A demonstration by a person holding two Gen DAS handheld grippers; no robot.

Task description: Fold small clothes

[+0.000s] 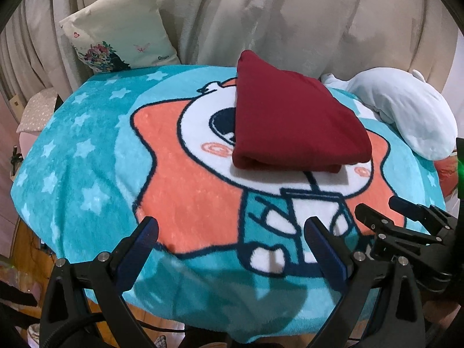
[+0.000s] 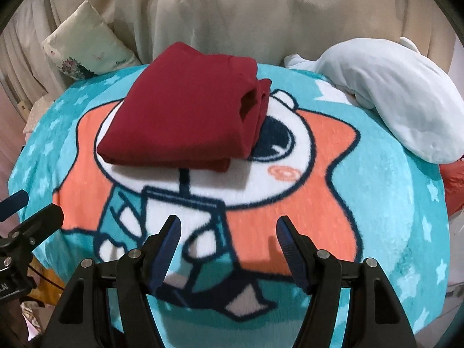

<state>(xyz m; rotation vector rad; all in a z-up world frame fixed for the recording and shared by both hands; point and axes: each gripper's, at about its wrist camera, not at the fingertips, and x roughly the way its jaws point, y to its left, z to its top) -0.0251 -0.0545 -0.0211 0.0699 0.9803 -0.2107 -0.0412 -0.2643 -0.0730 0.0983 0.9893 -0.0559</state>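
Holding both grippers back near the blanket's [image 1: 87,174] front edge, we leave the folded red garment [image 1: 293,121] lying free mid-blanket; the left gripper [image 1: 232,232] and right gripper [image 2: 227,232] stand jaws apart, empty, likely because the folding looks finished.

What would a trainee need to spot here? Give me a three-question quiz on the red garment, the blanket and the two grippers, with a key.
1. True or false: the red garment lies spread flat and unfolded on the blanket.
2. Which thing lies at the blanket's far right edge? A) a pale blue plush toy B) a wicker basket C) a pair of shoes
3. Fill in: the left gripper and the right gripper are both ____ and hold nothing.

Key: 1 false, it is folded into a compact stack. 2 A. 3 open.
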